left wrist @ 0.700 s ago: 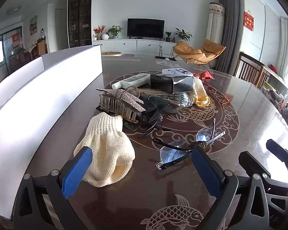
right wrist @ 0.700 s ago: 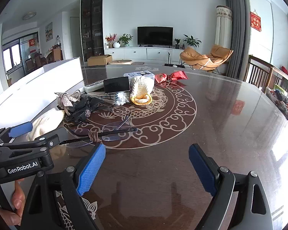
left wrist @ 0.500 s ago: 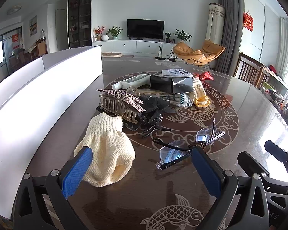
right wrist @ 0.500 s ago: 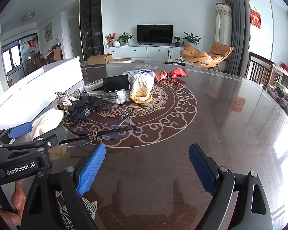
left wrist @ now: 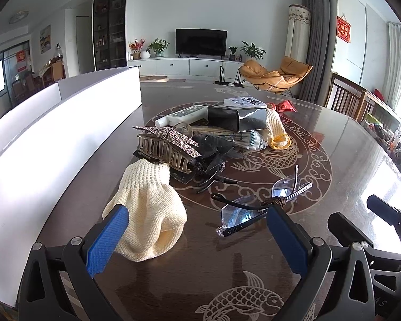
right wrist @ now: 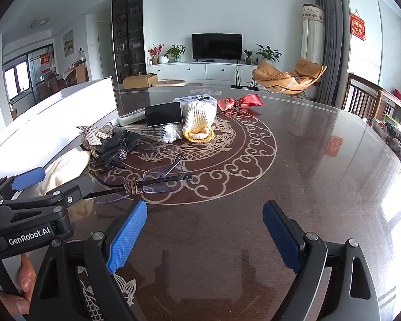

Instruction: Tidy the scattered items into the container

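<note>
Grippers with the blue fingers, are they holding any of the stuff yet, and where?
Nothing is held. The left gripper is open above the table near the cream glove and glasses; the right gripper is open over bare table.

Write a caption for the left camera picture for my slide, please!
Open left tongs hover over a cream glove and glasses on the table.

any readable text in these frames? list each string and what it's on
"GenRobot.AI": white lettering on the black body of the left gripper, seen from the right wrist view.
White tube: printed label, too small to read.
Red wall hanging: gold characters, too blurred to read.
Flat white pack: dark print, unreadable.
</note>
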A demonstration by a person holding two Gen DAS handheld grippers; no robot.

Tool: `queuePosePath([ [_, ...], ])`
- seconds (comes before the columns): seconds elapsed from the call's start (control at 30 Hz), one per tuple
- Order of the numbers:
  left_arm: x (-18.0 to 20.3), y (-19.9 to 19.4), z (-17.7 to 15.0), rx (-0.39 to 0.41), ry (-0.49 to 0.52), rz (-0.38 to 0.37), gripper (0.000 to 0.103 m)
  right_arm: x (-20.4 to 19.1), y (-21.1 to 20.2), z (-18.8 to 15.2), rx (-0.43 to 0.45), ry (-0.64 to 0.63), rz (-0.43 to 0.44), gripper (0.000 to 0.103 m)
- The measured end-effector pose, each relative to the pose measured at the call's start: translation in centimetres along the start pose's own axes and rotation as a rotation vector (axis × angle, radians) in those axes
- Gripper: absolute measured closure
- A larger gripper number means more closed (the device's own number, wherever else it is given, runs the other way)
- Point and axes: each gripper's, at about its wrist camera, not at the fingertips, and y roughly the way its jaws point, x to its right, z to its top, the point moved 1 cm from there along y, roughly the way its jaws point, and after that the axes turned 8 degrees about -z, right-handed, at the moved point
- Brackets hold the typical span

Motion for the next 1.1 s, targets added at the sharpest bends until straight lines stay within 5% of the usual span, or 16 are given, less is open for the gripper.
queuePosePath([
  [1.1,0.39,-0.07,-0.09,0.009,0.016,0.003,0.000,0.19,-0.10,-0.06,0.004,0.013,0.012,0.014],
])
